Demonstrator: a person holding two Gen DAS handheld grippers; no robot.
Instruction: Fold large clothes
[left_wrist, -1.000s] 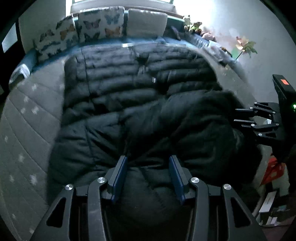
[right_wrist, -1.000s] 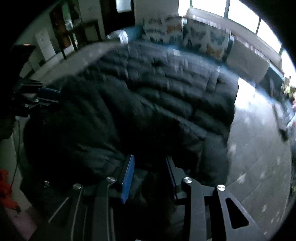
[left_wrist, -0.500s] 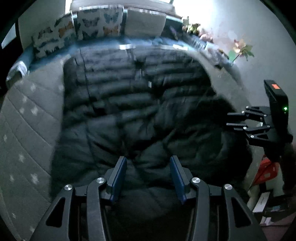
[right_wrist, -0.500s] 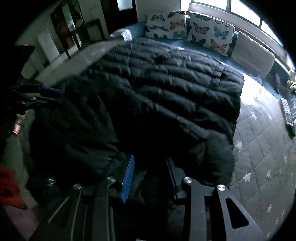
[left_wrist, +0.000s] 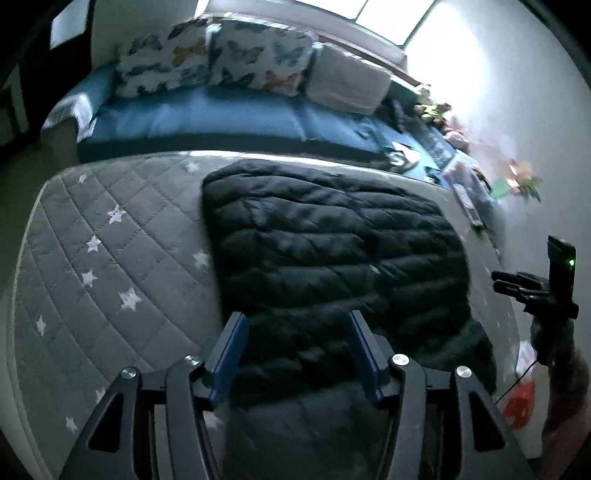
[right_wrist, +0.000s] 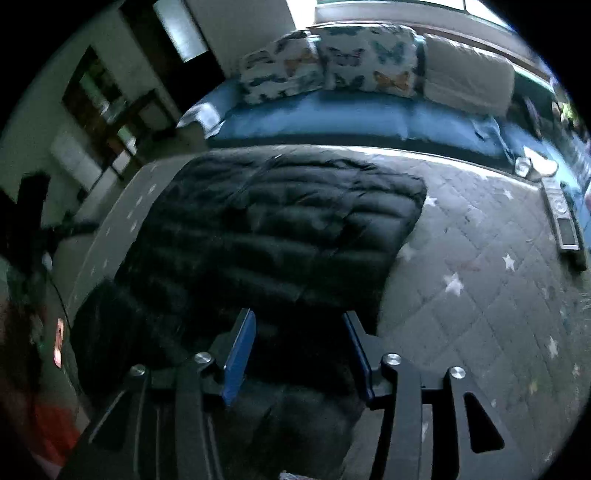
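Hand-held grippers, left (left_wrist: 295, 349) and right (right_wrist: 299, 349), both opening with nothing pinched, hovering over black puffer coat (left_wrist: 332, 251) lying folded on quilted bed (left_wrist: 110, 258), apparently just released.

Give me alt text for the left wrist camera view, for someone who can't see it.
A black puffer coat lies folded on a grey star-patterned mattress, seen from above past the left gripper, whose jaws are opening with nothing pinched between them. Butterfly cushions line a blue bench behind, and the right gripper shows at the right edge.
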